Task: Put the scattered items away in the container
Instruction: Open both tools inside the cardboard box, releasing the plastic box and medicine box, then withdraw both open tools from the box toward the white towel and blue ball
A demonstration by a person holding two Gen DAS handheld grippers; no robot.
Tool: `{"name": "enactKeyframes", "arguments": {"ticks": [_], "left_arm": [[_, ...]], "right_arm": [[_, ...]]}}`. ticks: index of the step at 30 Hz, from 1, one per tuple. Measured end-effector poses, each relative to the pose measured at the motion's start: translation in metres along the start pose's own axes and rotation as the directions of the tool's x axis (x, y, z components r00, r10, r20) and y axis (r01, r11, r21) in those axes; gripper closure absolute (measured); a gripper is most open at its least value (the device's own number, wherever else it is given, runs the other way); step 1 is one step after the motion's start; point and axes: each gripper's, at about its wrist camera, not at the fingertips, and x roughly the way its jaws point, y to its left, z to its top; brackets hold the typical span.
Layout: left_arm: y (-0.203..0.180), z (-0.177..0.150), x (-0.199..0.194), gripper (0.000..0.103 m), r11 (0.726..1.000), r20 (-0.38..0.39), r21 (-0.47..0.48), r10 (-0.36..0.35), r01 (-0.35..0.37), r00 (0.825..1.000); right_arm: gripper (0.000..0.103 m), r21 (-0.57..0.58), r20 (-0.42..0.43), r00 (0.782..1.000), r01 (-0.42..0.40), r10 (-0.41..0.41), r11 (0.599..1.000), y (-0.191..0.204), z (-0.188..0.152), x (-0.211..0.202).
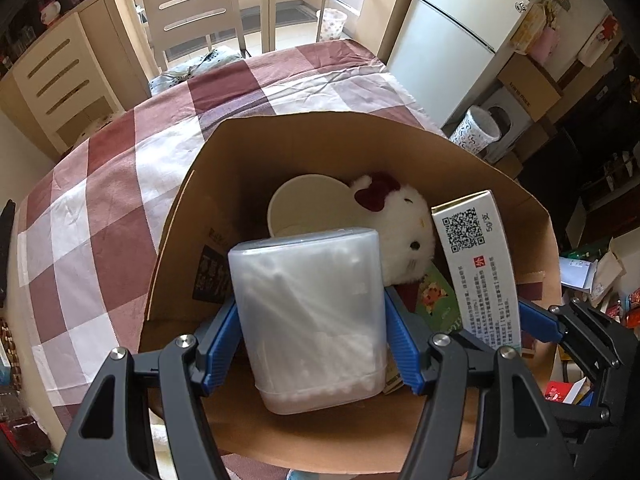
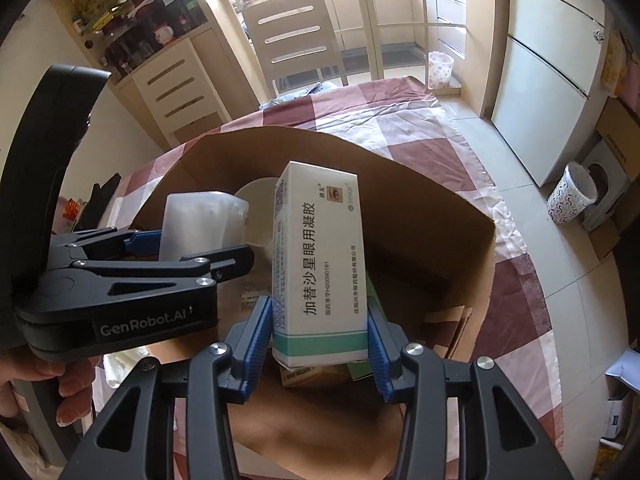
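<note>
Two grippers hang over the open brown cardboard box (image 1: pixel 224 184), each pinching an item above its inside. Nearest in the left wrist view, the left gripper (image 1: pixel 312 320) has its blue pads (image 1: pixel 224 336) pressed against both sides of a translucent plastic tub of cotton swabs (image 1: pixel 312 312), which stands upright between them. To its right, the right gripper (image 2: pixel 318 332) clamps the lower end of a white rectangular medicine carton with a teal stripe and black printing (image 2: pixel 316 264), held upright, its top leaning slightly away. In the right wrist view a hand (image 2: pixel 48 388) grips the handle of the left gripper at the near left.

Farther in, inside the box, a white plush cat toy with a dark red bow (image 1: pixel 400 232) lies against a cream round paper bowl (image 1: pixel 308 200), with a green printed packet (image 1: pixel 436 300) just below the toy. The box stands on the counter, covered by a maroon-and-white checked cloth (image 1: pixel 100 208). Beyond the far edge stand a cream slatted chair (image 1: pixel 192 4) and, to the right, a white two-door fridge (image 1: pixel 452 40).
</note>
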Motion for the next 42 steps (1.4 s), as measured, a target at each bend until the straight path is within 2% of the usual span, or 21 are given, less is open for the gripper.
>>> {"name": "enactKeyframes", "arguments": {"ticks": [14,23,42], "left_arm": [[-0.001,0.002,-0.009,0.035,1.0,0.019,0.003,0.003,-0.003,1.0],[-0.01,-0.004,-0.027,0.034,1.0,0.049,0.025,-0.002,0.001,0.999],[-0.022,-0.068,-0.082,0.034,1.0,0.123,0.021,0.01,-0.012,0.992]], "right_arm": [[0.058,0.056,-0.006,1.0,-0.002,0.002,0.998,-0.008,0.001,-0.008],[0.058,0.075,0.023,1.0,-0.012,0.01,0.997,-0.011,-0.005,-0.029],[0.058,0.061,0.058,0.998,-0.028,0.024,0.998,-0.003,-0.044,-0.069]]}}
